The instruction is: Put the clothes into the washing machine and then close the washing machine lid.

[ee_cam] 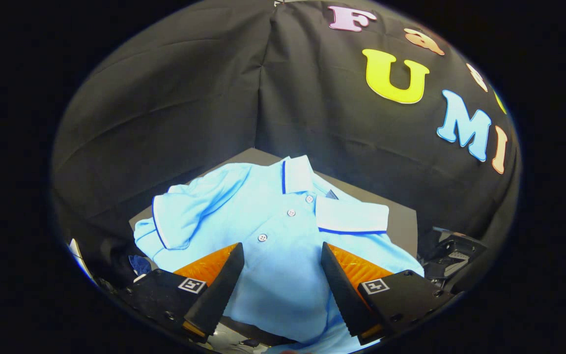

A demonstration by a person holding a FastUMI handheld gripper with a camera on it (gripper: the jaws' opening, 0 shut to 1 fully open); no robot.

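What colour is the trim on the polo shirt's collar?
Dark blue trim on a white collar of the light blue polo shirt, seen in the gripper view.

You are working in a staged recording booth, not a lived-in home: black cloth wall [214, 98] hangs in folds from nine to three o'clock, meeting at a corner seam at twelve. A dark flat table [401, 221] sits below it, lit from overhead.
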